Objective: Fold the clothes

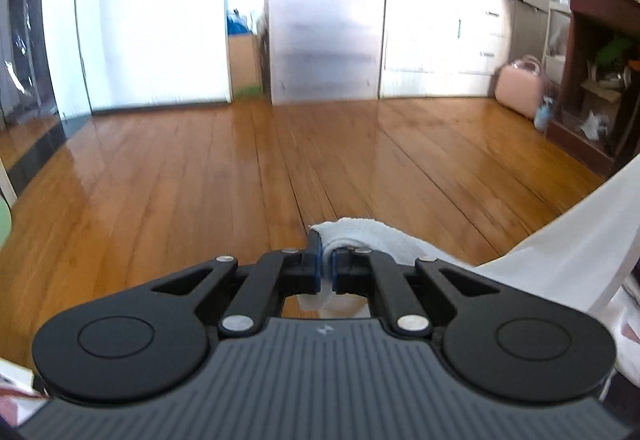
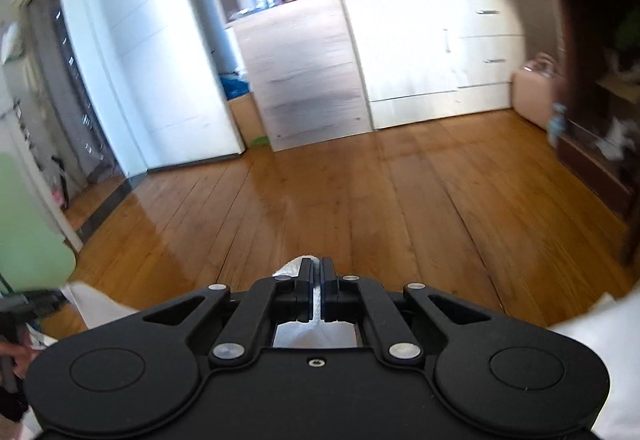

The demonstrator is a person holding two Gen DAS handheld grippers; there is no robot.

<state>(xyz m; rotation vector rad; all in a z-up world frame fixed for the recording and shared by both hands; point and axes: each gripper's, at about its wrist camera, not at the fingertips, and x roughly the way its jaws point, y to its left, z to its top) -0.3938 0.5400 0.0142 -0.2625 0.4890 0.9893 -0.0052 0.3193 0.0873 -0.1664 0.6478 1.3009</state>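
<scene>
White cloth (image 1: 360, 230) was pinched in your left gripper (image 1: 327, 264), jaws nearly closed; right gripper (image 2: 316, 282) clamped another part; garment hung above the wooden floor (image 1: 200, 180); lift-and-spread step, I judged; next, lay it flat.

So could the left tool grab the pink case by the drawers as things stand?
Probably not: the left tool is shut on white cloth, and the pink case sits far across the bare wood floor.

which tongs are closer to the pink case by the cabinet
Right, probably, narrowly. The pink case stands across the floor, ahead and rightward of both: left tongs and right tongs are each shut on the white cloth, far from it.
</scene>
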